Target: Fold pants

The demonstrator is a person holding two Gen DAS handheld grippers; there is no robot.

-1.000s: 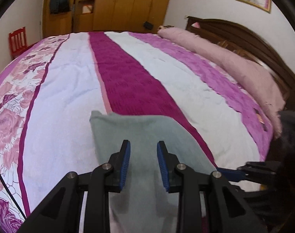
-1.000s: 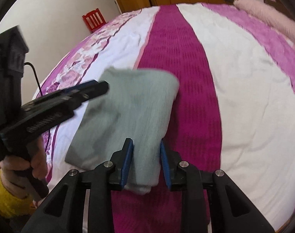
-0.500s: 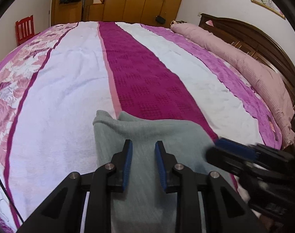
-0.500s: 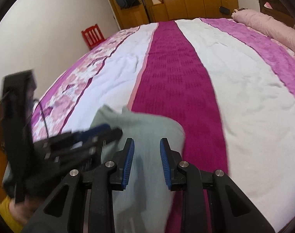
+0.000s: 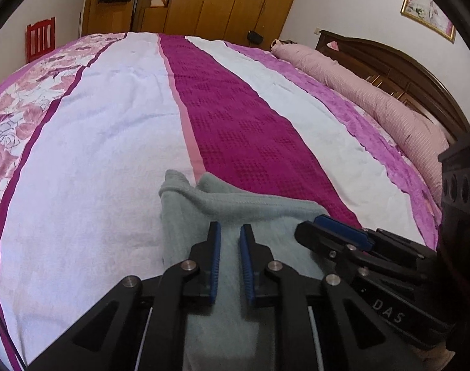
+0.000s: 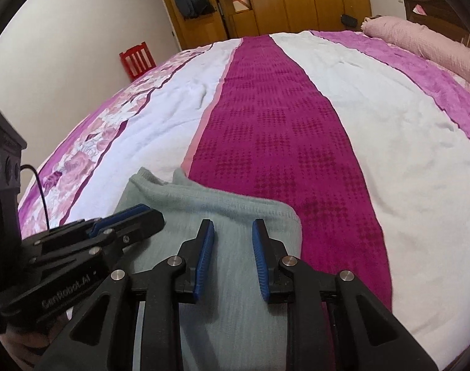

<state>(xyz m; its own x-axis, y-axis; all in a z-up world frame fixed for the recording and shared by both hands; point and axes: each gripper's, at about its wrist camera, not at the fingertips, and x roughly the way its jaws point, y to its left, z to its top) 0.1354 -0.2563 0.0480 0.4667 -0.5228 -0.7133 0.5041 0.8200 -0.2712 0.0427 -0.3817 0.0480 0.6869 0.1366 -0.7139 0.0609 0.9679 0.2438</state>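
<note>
Left wrist view shows the grey-green pants (image 5: 235, 216) lying on the bed (image 5: 105, 142), already folded into a compact packet directly under and ahead of the left tongs (image 5: 229, 241). The blue pads of these tongs stand apart with only a narrow gap, and the cloth is seen flat between and below them; they do not clamp it. In the right wrist view the right tongs (image 6: 233, 241) also stand apart, a little wider, above the same packet, and hold nothing. Each pair of tongs appears beside the other, very near, almost touching.

I judge the folding as nearly finished: the packet has several layers and a clean folded edge on the far side. At the far left corner, ahead of the left tongs, one layer sticks out and curls up a little, so some tidying or pressing may be left. The near end of the pants is hidden under the tongs, so I cannot say if it is even.

Ahead of both tongs the bedspread is free and wide. To the far right lies a long pink pillow (image 5: 374, 99), well apart.
</note>
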